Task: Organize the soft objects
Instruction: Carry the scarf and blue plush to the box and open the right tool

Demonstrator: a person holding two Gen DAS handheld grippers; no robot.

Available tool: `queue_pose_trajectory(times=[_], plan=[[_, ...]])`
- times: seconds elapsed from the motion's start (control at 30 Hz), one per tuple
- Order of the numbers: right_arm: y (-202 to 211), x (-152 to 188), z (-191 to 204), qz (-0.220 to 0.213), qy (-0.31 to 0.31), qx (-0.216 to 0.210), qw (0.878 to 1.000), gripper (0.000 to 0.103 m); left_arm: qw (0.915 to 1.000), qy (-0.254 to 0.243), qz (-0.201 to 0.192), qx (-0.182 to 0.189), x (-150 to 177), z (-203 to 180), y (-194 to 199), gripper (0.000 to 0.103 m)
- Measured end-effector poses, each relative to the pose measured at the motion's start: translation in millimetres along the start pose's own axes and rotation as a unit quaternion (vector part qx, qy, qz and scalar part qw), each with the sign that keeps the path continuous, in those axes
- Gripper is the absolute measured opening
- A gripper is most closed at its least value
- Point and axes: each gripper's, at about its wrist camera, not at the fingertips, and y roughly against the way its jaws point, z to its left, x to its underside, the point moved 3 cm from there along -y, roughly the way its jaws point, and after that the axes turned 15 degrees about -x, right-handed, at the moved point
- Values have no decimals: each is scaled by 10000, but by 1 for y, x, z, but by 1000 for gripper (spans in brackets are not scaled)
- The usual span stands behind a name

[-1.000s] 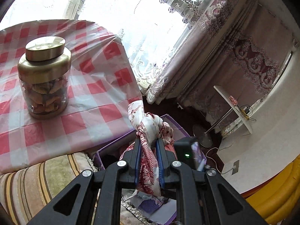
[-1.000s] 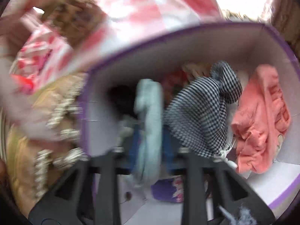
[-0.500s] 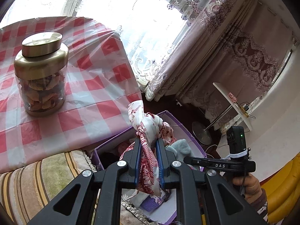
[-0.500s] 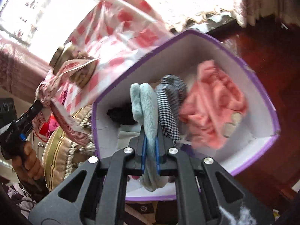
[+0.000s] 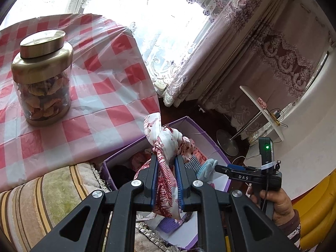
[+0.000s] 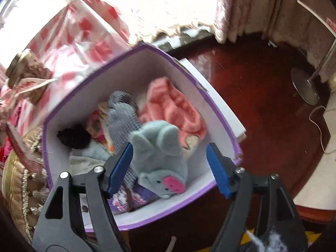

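Observation:
My left gripper (image 5: 166, 163) is shut on a knotted red-and-white scarf (image 5: 166, 145), held above the near edge of the purple box (image 5: 210, 145). My right gripper (image 6: 170, 163) hangs over the same purple box (image 6: 222, 113), and its jaws are opening. A pale blue plush elephant (image 6: 159, 149) falls free between them, its pink-cheeked head lowest. Inside the box lie a pink knit cloth (image 6: 174, 107), a checked grey cloth (image 6: 124, 117) and a black item (image 6: 73, 136). In the left wrist view the right gripper (image 5: 220, 169) is held by a hand (image 5: 275, 203), with the elephant (image 5: 206, 168) at its tip.
A gold-lidded glass jar (image 5: 42, 77) stands on the red-and-white checked tablecloth (image 5: 94, 84) left of the box. A striped cushion (image 5: 42, 199) lies near the box's left side. Dark wooden floor (image 6: 262, 96), a lamp base (image 6: 304, 86) and curtains (image 5: 252, 52) lie beyond.
The right gripper rose over the box, then its jaws spread and let go of the blue plush elephant, which now drops between them. The left gripper stays put with the scarf.

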Motion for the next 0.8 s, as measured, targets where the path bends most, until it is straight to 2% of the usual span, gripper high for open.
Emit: queue_pose_trajectory(times=[0.07, 0.13, 0.17, 0.23, 0.33, 0.43, 0.47, 0.53, 0.63, 0.7, 0.8], plan=[[-16, 1, 17, 128, 278, -206, 9993, 75, 10000, -15, 3, -53, 0, 0, -1, 16], [-48, -4, 26, 422, 345, -117, 9984, 74, 10000, -37, -24, -89, 0, 0, 0, 16], [-60, -4, 22, 587, 257, -7, 9979, 68, 9999, -42, -30, -92, 0, 0, 0, 16], [-85, -6, 10, 976, 91, 363, 9945, 61, 9999, -64, -44, -103, 0, -1, 1, 16], [-99, -13, 2, 1232, 383, 1240, 9839, 61, 9998, -92, -73, -131, 0, -1, 3, 16], [-109, -16, 1, 1540, 874, 1977, 9642, 61, 9998, -113, -77, -160, -1, -1, 2, 16], [-111, -16, 3, 1620, 992, 2069, 9597, 61, 9998, -107, -66, -166, -1, -1, 1, 16], [-114, -13, 12, 1712, 1143, 1941, 9591, 61, 9998, -113, -22, -156, 0, -2, -2, 16], [-127, 0, 41, 2044, 1559, 1089, 9602, 62, 9998, -142, 21, -136, 1, -3, -4, 16], [-128, 3, 46, 1997, 1696, 1160, 9581, 62, 9998, -151, 27, -125, 0, -4, -5, 16], [-109, -1, 42, 1718, 1292, 1061, 9709, 63, 9996, -230, -29, -146, -1, -9, -5, 16]])
